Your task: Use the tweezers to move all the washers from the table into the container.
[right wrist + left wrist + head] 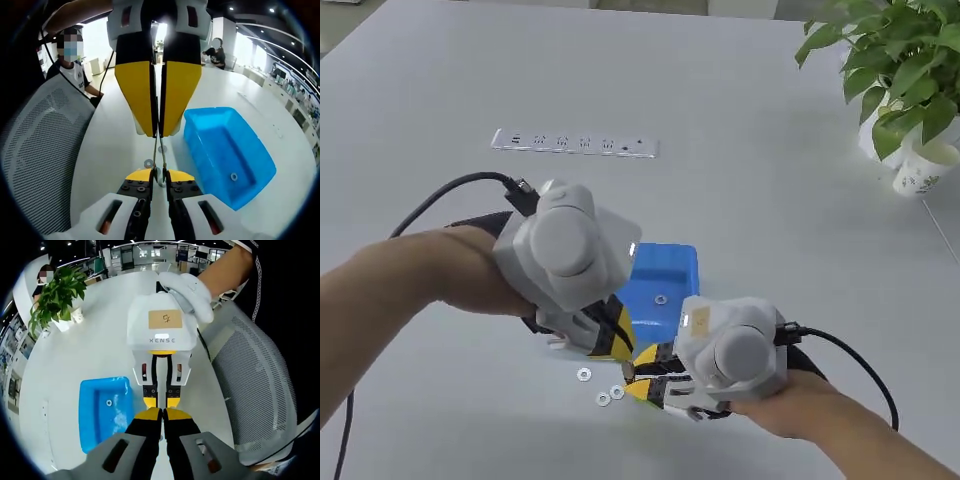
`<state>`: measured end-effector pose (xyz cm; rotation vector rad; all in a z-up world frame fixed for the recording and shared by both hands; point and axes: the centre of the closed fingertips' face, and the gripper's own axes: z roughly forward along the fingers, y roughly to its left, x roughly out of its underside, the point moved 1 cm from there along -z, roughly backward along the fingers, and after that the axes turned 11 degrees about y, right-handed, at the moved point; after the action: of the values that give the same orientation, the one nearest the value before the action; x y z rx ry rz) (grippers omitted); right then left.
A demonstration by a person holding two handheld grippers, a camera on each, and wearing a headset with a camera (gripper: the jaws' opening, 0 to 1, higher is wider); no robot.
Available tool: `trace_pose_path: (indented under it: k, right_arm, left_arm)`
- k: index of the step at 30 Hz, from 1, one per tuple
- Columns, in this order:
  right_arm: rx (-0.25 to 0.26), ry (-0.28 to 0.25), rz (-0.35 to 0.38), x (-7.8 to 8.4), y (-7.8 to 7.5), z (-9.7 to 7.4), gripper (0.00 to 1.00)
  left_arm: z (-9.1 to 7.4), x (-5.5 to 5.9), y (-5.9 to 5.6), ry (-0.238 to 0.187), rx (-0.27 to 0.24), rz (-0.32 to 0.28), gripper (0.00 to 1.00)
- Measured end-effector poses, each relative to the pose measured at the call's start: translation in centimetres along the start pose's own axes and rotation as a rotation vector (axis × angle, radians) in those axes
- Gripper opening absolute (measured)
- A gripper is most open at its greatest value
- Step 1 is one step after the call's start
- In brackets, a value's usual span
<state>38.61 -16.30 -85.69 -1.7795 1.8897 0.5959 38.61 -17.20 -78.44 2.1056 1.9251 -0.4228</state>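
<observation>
- My left gripper [162,412] and right gripper [159,176] meet tip to tip, both clamped on the tweezers [158,150] just beside the container [665,262].
- Three washers [584,375] lie on the counter [740,150] below my grippers; a fourth sits inside the container.

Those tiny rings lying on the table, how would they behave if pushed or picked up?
The washers look thin and lie flat on the smooth table, so they'd probably slide rather than roll when pushed. Being so small, they're likely very light, and probably awkward for the tweezers to pinch.
</observation>
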Motion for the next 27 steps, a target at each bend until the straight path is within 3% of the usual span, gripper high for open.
trace_pose_path:
  k: [27]
  right_arm:
    - [0.000,0.008,0.001,0.36,-0.05,0.27,0.13]
  left_arm:
    - [0.45,-0.32,0.12,-0.008,0.010,0.002,0.05]
